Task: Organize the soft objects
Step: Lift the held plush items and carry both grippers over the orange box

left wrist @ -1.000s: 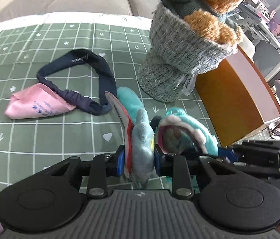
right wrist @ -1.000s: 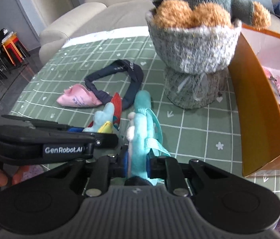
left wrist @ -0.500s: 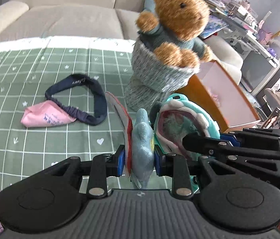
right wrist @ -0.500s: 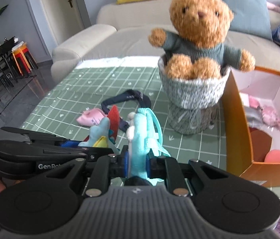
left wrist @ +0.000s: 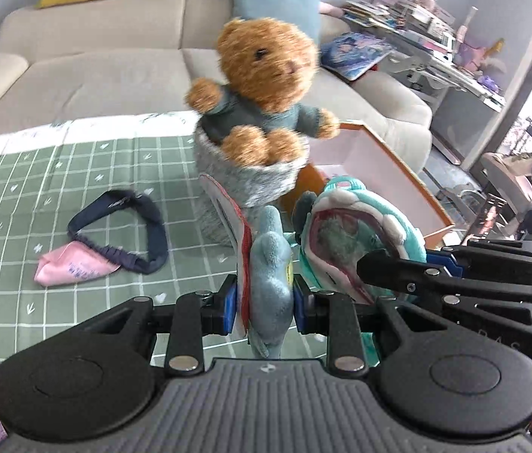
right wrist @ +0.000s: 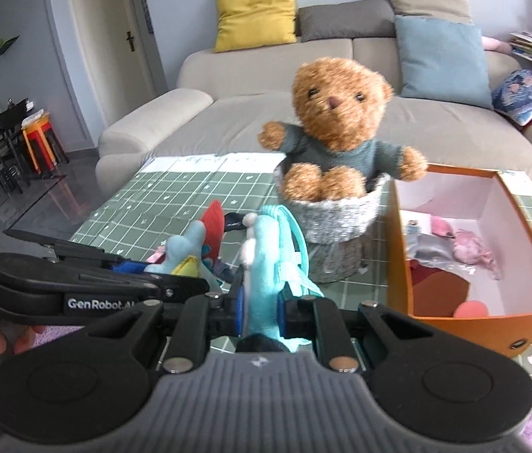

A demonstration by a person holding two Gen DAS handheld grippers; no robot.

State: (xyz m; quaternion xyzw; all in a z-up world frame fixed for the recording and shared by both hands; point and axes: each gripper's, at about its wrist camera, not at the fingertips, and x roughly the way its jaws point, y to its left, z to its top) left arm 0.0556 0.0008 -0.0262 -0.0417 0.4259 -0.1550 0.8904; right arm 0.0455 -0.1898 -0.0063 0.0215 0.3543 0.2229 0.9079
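My left gripper (left wrist: 266, 302) is shut on a grey-blue plush toy (left wrist: 270, 264) with a red-edged flap. My right gripper (right wrist: 262, 302) is shut on a teal plush toy (right wrist: 266, 253), which shows in the left wrist view (left wrist: 356, 226) with a pink mouth. Both toys are held above the green checked cloth (left wrist: 39, 173). A brown teddy bear (right wrist: 336, 128) sits in a grey knitted basket (right wrist: 336, 222) ahead. An orange box (right wrist: 470, 249) with pink soft things stands to the right. A navy headband (left wrist: 130, 234) and pink cloth (left wrist: 73, 268) lie on the left.
A beige sofa (right wrist: 303, 71) with yellow, grey and blue cushions runs behind the table. A cluttered desk (left wrist: 436, 37) stands at the far right. A dining area with orange stools (right wrist: 39, 139) lies at the far left.
Both grippers have risen with their plush toys, so the view lifts from the cloth to the teddy bear, sofa and the open box. The grips have not changed.
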